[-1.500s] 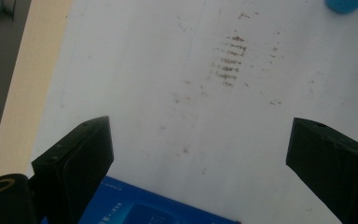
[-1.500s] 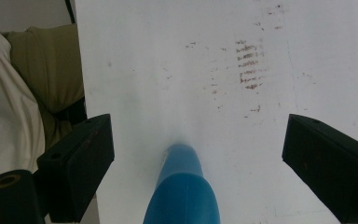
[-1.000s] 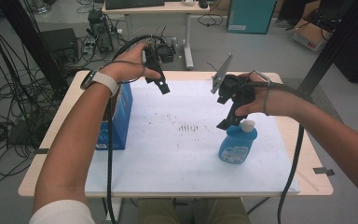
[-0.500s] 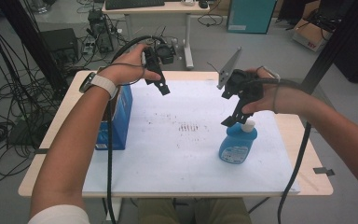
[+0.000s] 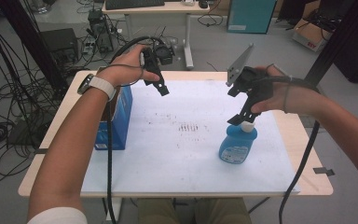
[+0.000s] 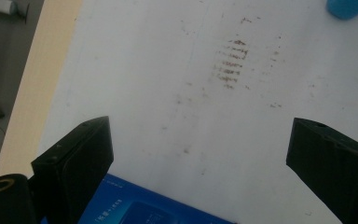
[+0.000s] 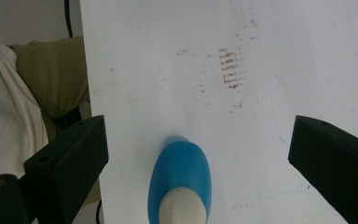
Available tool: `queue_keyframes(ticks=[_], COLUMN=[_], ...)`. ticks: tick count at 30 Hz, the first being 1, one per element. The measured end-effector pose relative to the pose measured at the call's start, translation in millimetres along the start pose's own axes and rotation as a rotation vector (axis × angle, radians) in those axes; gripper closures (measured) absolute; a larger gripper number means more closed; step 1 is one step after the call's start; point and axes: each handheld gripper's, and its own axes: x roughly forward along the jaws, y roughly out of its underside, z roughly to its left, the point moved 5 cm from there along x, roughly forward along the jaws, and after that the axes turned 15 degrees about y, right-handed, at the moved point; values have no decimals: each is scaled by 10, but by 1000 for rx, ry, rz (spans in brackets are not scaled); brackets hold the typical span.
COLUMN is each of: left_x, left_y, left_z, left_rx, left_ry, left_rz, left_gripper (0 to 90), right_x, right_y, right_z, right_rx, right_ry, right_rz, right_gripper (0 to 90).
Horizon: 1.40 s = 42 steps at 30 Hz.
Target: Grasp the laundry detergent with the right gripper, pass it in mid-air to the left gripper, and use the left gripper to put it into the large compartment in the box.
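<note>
- The blue plastic bottle with a white cap (image 5: 238, 143) stands upright on the white sheet (image 5: 182, 158) covering the tabletop (image 5: 315, 179), at its right side.
- The right gripper (image 5: 240, 118) hangs just above the cap; its jaws have just been opening and now stand spread wide, with the bottle below and between them but unpinched (image 7: 181, 179).
- The left gripper (image 5: 162, 89) hovers with jaws spread and empty over the blue cardboard box (image 5: 117, 122) at the sheet's left edge.
- Judging by this, the bottle looks set down and released; brown smudges (image 5: 189, 127) at mid-sheet remain, so any cleaning appears undone.
</note>
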Motion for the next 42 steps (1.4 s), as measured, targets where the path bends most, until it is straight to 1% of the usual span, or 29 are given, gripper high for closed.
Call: queue_keyframes(ticks=[1,4,6,9,12,13,14,15,18,19,20,22,24,25,32,33,34,37,39,42], left_x=[0,3,3,7,12,9,8,11,25,26,27,40,48,45,60,63,63,71,77,80], left_y=[0,-2,-9,-14,-17,-17,-18,-19,-25,-26,-35,-33,-33,-33,-23,-17,-12,-8,-6,-8], left_z=[-2,-7,-8,-15,-27,-25,-24,-24,-39,-40,-36,-47,-50,-42,-42,-50,-46,-48,-55,-60], left_rx=[4,2,5,6,0,7,12,13,3,6,18,11,9,18,15,6,10,15,13,18], left_ry=[-1,0,-1,-2,7,2,1,-2,8,9,2,4,7,5,8,14,7,7,7,7], left_rz=[6,5,1,4,4,7,10,7,5,7,4,4,3,13,6,5,1,4,4,5], left_gripper=[75,75,75,75,75,75,75,75,75,75,75,75,75,75,76,76,76,76,76,76], right_x=[-13,-58,-67,-113,-136,-146,-153,-166,-185,-193,-204,-213,-213,-211,-207,-203,-194,-181,-165,-149], right_y=[8,43,54,118,155,176,198,226,280,296,328,360,389,400,471,485,510,537,588,615], right_z=[2,9,6,17,16,17,12,13,10,11,14,19,36,46,67,70,75,79,94,110], right_rx=[1,-10,-13,6,14,23,20,31,36,42,48,46,55,56,60,64,69,72,76,81], right_ry=[0,-4,2,4,-2,0,2,9,8,11,10,8,7,3,-1,-1,-3,-2,-1,-2], right_rz=[-1,-12,-17,-15,-23,-22,-27,-21,-18,-18,-23,-28,-29,-31,-43,-41,-40,-44,-30,-26], right_gripper=[49,67,67,66,58,55,53,51,51,49,50,49,49,50,48,48,48,47,47,47])
